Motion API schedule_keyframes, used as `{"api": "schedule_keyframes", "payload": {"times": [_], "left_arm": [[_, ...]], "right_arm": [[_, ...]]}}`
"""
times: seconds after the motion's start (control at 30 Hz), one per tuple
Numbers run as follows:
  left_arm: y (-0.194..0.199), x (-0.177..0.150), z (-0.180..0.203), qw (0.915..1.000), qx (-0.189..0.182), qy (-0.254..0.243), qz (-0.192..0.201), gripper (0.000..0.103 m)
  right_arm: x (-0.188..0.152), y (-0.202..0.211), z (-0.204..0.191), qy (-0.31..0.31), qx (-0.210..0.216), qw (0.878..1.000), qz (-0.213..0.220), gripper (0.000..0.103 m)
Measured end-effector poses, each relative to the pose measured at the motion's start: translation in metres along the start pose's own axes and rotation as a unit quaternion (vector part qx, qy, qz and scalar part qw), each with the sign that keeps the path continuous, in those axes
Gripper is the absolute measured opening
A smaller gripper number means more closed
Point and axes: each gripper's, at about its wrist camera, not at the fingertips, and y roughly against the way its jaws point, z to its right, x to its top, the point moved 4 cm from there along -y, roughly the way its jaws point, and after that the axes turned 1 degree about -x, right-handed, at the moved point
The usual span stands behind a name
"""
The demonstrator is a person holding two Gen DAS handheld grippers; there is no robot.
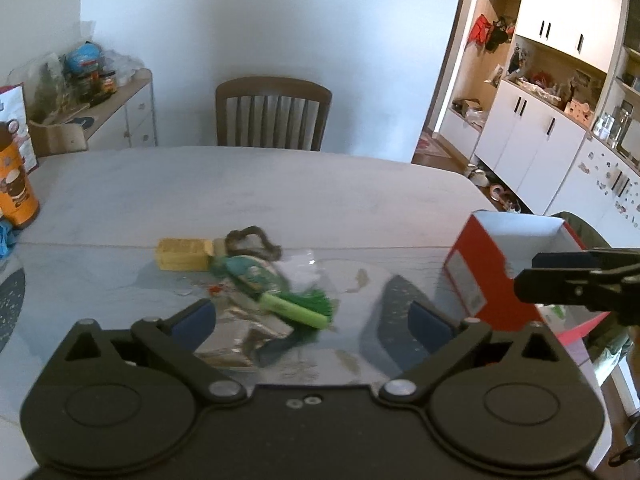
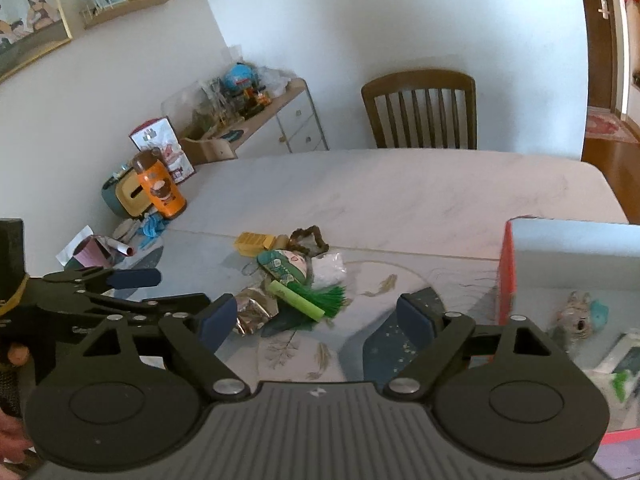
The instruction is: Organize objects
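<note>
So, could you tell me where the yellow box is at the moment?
The yellow box lies on the table at the far left end of the clutter, next to the dark ring, ahead of both open grippers.

A home dining room: a pale marble-look table [image 1: 280, 184] with a slatted brown wooden chair [image 1: 273, 114] at twelve o'clock, white built-in cupboards [image 1: 532, 136] at two o'clock, a cluttered low white sideboard [image 2: 256, 120] at ten o'clock.

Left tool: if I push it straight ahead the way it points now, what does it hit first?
Most likely the crinkled foil wrapper lying just ahead between the open fingers of the left tool, then the green highlighter just beyond. Depth is hard to judge through the fisheye.
</note>
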Motion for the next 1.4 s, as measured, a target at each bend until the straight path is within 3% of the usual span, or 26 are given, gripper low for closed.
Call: {"api": "schedule_keyframes", "payload": {"times": [0.23,0.5,1.2,1.4], "left_arm": [[-0.022,-0.011,-0.039,0.9998,0.006,-0.006,-0.018,0.102],[-0.064,-0.033,-0.076,0.9981,0.039,-0.021,-0.044,0.102],[-0.12,-0.041,-0.09,0.9941,-0.002,-0.059,-0.091,0.102],[-0.13,-0.042,-0.09,0.9928,-0.013,-0.067,-0.098,0.101]], "right_arm": [[-0.003,-0.044,-0.012,0.016,-0.026,0.999,-0.023,0.087],[-0.008,-0.096,-0.021,0.045,-0.062,0.995,-0.056,0.087],[-0.007,-0.186,-0.044,-0.051,-0.054,0.993,-0.095,0.087],[-0.008,-0.204,-0.037,-0.113,-0.061,0.986,-0.105,0.087]]}}
